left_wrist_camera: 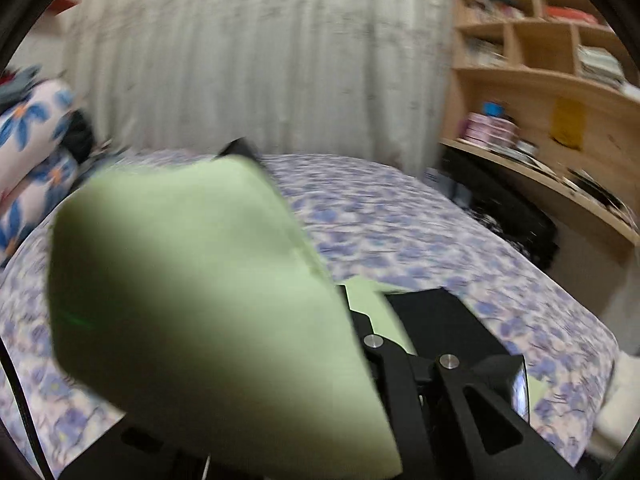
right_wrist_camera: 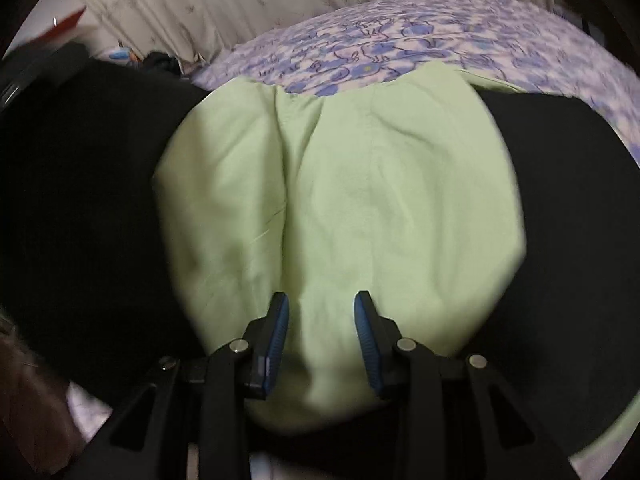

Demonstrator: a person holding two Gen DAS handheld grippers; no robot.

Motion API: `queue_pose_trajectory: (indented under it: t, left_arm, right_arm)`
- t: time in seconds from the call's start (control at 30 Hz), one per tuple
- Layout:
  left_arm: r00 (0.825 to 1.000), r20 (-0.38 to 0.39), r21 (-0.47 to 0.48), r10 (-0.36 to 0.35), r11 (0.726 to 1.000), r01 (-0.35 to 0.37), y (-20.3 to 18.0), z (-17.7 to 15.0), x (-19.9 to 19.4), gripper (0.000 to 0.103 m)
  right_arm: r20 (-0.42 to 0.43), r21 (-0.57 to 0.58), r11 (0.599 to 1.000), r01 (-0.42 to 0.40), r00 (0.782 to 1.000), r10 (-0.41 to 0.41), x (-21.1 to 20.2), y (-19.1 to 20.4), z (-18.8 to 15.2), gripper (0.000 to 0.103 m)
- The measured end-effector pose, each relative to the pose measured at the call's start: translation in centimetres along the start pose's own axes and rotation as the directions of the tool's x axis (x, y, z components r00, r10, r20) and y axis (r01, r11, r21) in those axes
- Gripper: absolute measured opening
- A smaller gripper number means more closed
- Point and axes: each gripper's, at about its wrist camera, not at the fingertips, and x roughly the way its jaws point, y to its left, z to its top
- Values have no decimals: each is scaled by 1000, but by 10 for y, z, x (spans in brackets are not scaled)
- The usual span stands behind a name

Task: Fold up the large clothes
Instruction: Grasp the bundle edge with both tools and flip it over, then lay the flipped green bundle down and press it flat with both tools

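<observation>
A large garment with a light green panel (right_wrist_camera: 340, 200) and black parts (right_wrist_camera: 80, 200) lies on a bed with a purple flowered sheet (right_wrist_camera: 400, 40). My right gripper (right_wrist_camera: 322, 320) hovers just over the green panel, its blue-padded fingers (right_wrist_camera: 280, 320) apart and holding nothing. In the left wrist view a lifted fold of the green cloth (left_wrist_camera: 192, 280) hangs right in front of the camera and hides the left gripper's fingertips; only its black linkage (left_wrist_camera: 420, 368) shows beside a black part of the garment (left_wrist_camera: 440, 312).
A pale curtain (left_wrist_camera: 260, 60) hangs behind the bed. A wooden shelf and desk (left_wrist_camera: 540, 80) with books stand at the right. Flowered pillows (left_wrist_camera: 36, 152) are stacked at the left. The bed's edge (left_wrist_camera: 580, 380) drops off at the right.
</observation>
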Motion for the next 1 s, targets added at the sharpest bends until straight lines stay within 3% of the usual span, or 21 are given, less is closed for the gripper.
queue_pose_trajectory:
  t: [0.07,0.13,0.2,0.33,0.43,0.53,0.57,0.63,0.7,0.73,0.9,1.0]
  left_arm:
    - [998,-15,41,-59,997,59,-33,5,7,6]
    - [992,-50,69,-117,990,121,-66,4,20,6]
    - [983,-96,85,-154,983,162,-91,0,34,6]
    - [952,-210,121,-223,960,252,-150,-29,76,7]
    - [923,-324,175,-208,946,274,-181,-63,108,8]
    - [874,-464,215,-142,939,267,-194,-100,140,10]
    - [872,-472,220,-133,940,263,-194,-103,142,13]
    - [868,-470,201,-157,939,279,-188,-101,137,26]
    - [845,-495,157,-204,935,318,-182,-96,129,69]
    - [839,-497,142,-220,934,329,-179,-92,122,76]
    - [849,-440,103,-293,923,372,-159,-65,68,78]
    - [884,-373,58,-283,943,326,-131,-51,42,82]
  right_arm:
    - [28,57,998,19,999,-20,-28,-23,-11,34]
    - [67,121,989,84,993,-93,-58,-51,-23,34]
    - [116,200,961,192,969,-217,-90,-84,-35,34]
    - [161,342,893,293,918,-363,-136,-137,-55,34]
    - [123,402,850,340,900,-418,-144,-167,-64,34]
    - [87,432,837,335,909,-408,-140,-182,-66,34]
    - [82,437,837,330,912,-403,-139,-185,-66,34]
    - [79,436,839,325,915,-396,-139,-186,-65,34]
    - [79,428,843,326,916,-394,-140,-186,-62,34]
    - [81,426,845,323,917,-391,-142,-188,-60,34]
    - [130,404,860,312,911,-392,-157,-185,-44,36]
    - [180,382,875,298,905,-386,-172,-178,-30,37]
